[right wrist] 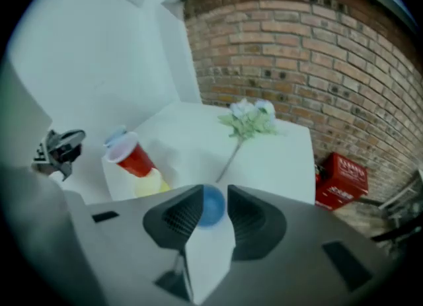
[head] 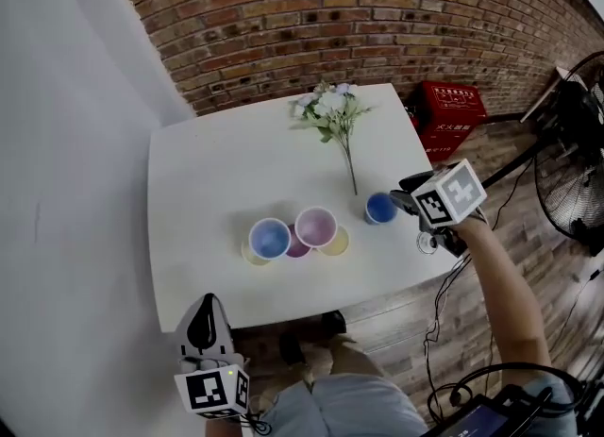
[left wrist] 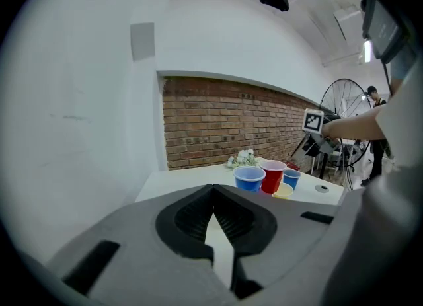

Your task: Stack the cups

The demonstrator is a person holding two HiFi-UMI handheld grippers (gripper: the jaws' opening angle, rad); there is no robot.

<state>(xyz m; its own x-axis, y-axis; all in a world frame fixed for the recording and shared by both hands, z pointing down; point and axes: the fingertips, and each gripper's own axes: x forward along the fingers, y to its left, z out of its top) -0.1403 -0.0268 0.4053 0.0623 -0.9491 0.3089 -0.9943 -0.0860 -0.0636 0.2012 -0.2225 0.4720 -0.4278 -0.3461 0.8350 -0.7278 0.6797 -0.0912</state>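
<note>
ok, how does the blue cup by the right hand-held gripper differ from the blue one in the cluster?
The lone blue cup stands apart near the table's right edge, between the right hand-held gripper's open jaws. The cluster blue cup sits against the red cup. The lone cup's rim looks smaller. Both stand upright, mouths up.

blue cup [head: 380,208], red cup [left wrist: 271,178], yellow cup [left wrist: 283,191], white table [head: 208,171]

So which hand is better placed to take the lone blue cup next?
Right. The right gripper is beside the lone blue cup, which shows between its open jaws; the left gripper hangs off the table's near edge, far away.
</note>
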